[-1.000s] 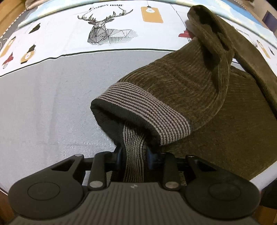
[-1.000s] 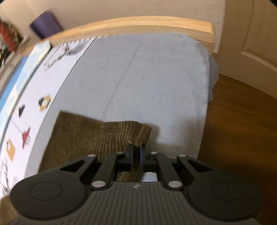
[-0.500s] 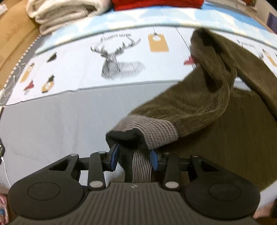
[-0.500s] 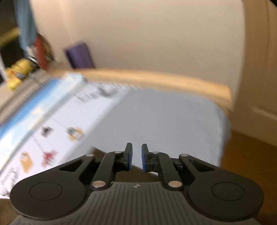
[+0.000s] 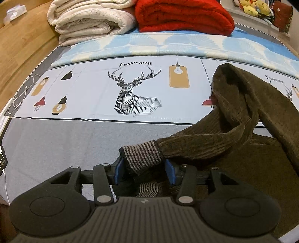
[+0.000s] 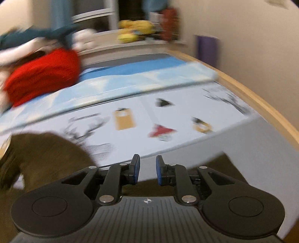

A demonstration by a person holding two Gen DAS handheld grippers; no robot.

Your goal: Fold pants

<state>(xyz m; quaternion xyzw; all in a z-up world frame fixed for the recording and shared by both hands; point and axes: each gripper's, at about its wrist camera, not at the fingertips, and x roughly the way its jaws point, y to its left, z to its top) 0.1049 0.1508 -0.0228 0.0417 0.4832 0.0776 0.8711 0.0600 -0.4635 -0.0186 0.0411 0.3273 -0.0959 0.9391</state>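
Dark olive corduroy pants (image 5: pixel 233 142) lie on the bed, one leg draped back over the rest. The leg's striped knit cuff (image 5: pixel 143 156) rests between the fingers of my left gripper (image 5: pixel 143 171), whose jaws stand wide apart, clear of the cuff. My right gripper (image 6: pixel 147 169) is open and empty, held above the bed. In the blurred right wrist view the pants (image 6: pixel 44 155) show at the lower left and under the gripper.
The bed sheet (image 5: pixel 93 89) has a deer print and a grey band. Folded cream blankets (image 5: pixel 89 20) and a red blanket (image 5: pixel 183 16) lie at the head. A white cable (image 5: pixel 20 97) lies at the left edge. The wooden bed frame (image 6: pixel 261 106) runs along the right.
My left gripper has opened and let go of the striped cuff, which now lies on the bed. My right gripper has opened, released the pants, lifted and swung left.
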